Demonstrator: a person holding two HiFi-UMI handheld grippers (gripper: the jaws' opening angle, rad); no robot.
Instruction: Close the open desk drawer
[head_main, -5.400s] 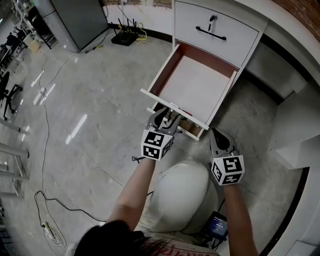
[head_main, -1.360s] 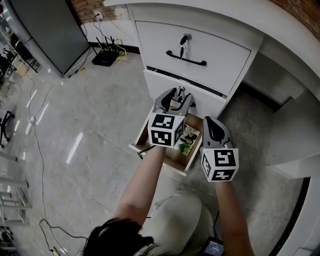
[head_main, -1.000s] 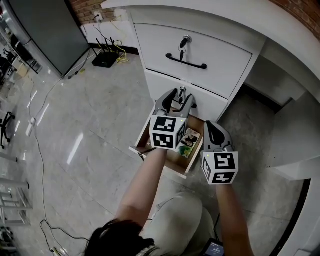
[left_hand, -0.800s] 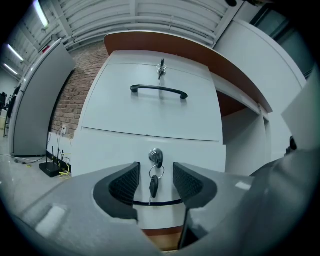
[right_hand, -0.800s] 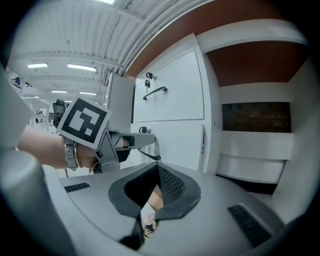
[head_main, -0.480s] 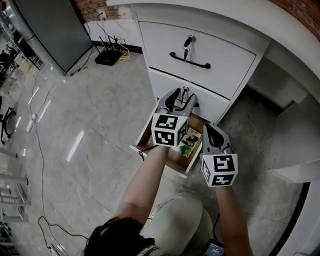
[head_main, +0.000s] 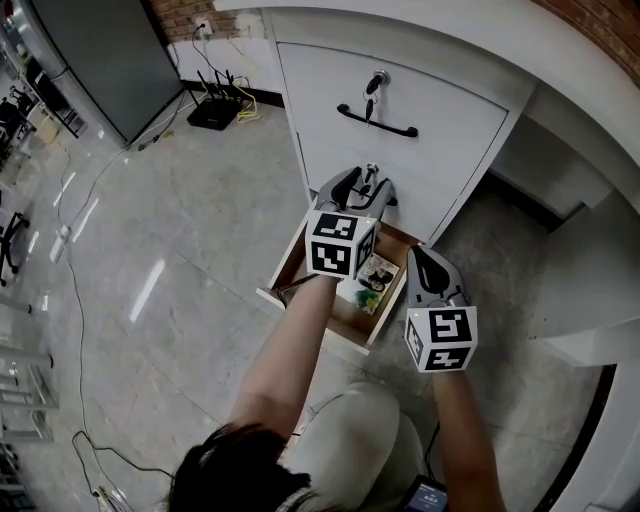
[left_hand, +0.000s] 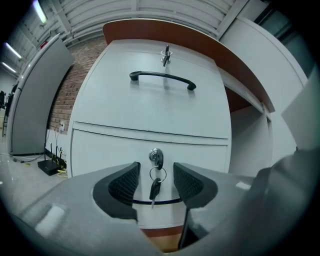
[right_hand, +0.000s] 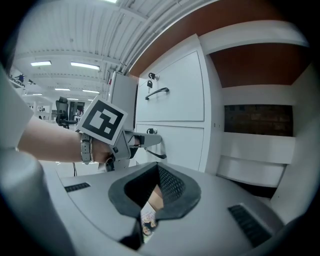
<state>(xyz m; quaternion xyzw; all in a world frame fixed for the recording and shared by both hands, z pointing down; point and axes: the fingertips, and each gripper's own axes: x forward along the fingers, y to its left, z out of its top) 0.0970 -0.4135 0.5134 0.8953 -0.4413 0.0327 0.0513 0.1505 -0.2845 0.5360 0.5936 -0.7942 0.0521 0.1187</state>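
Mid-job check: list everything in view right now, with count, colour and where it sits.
desk: 1, white, ahead of the person
top drawer: 1, white, shut
middle drawer: 1, white, shut
bottom drawer: 1, white, brown inside, open
handles: 2 seen, black, on the top and middle fronts
keys: 2, dark, one in each of those fronts' locks
printed packet: 1, green and pale, inside the bottom drawer
router: 1, black, on the floor, upper left
cables: several, yellow and black, beside the router
panel: 1, dark grey, upper left
left gripper: 1, grey, jaws open either side of the middle drawer's key
right gripper: 1, grey, jaws together, empty, by the bottom drawer's right side
forearms: 2, bare
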